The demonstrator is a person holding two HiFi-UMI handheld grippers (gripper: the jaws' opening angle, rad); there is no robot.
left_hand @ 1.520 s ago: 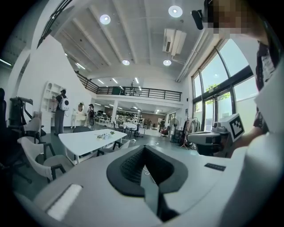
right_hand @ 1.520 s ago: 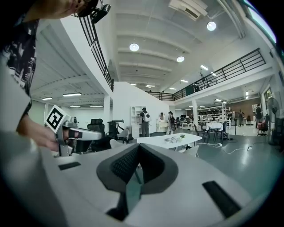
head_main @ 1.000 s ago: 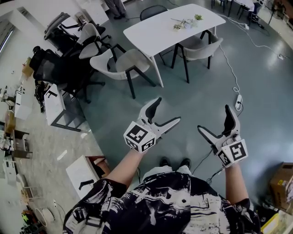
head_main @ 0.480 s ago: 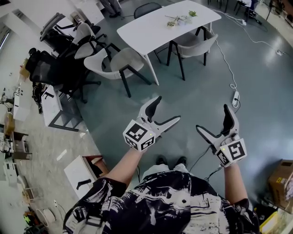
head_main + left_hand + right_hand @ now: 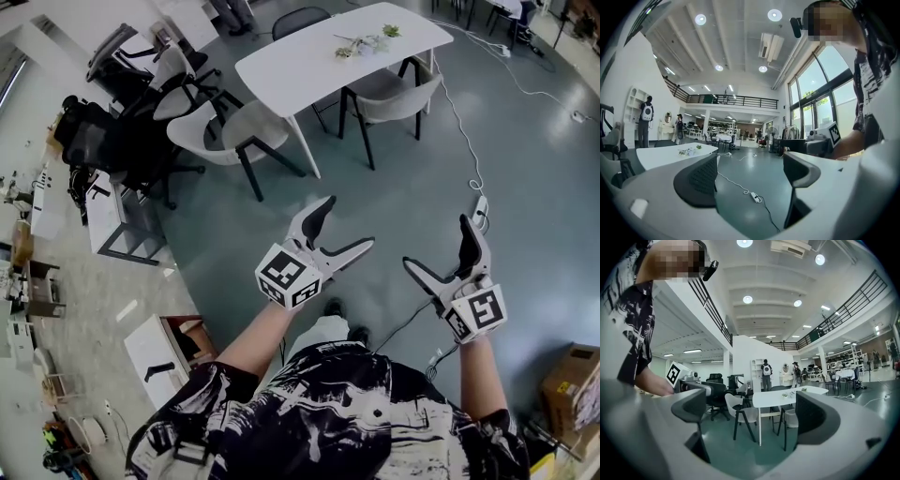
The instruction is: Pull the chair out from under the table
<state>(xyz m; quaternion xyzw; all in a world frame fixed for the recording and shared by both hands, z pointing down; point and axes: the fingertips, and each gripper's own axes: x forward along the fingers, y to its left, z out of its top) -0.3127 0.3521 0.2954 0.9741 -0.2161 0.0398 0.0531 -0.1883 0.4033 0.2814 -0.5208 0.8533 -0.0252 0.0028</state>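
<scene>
1. The left gripper [image 5: 345,225] is holding its fingers [image 5: 696,180] spread wide, with only bare floor [image 5: 525,169] and a cable [image 5: 754,197] showing between them. The right gripper [image 5: 439,246] is likewise keeping its fingers [image 5: 813,416] apart and gripping nothing.
2. Since 1 second ago both grippers are keeping the same posture, while the person's shoes [image 5: 333,307] are going from side by side to staggered. A step is being taken, so the approach is under way and no chair is being touched yet.
3. Well ahead of both sets of fingers, the white counter [image 5: 291,61] is standing with 2 pale chairs tucked at it. The end chair [image 5: 246,122] is ahead-left of the left fingers, and the side chair [image 5: 398,92] is ahead of the right fingers. Which one is meant, I cannot tell.
4. Both chairs are standing upright. The end chair is pointing its seat in along the counter's long axis, with its back turned outward. The side chair is pointing its seat across that axis, with its back facing the fingers, so a pull would probably be running straight back.
</scene>
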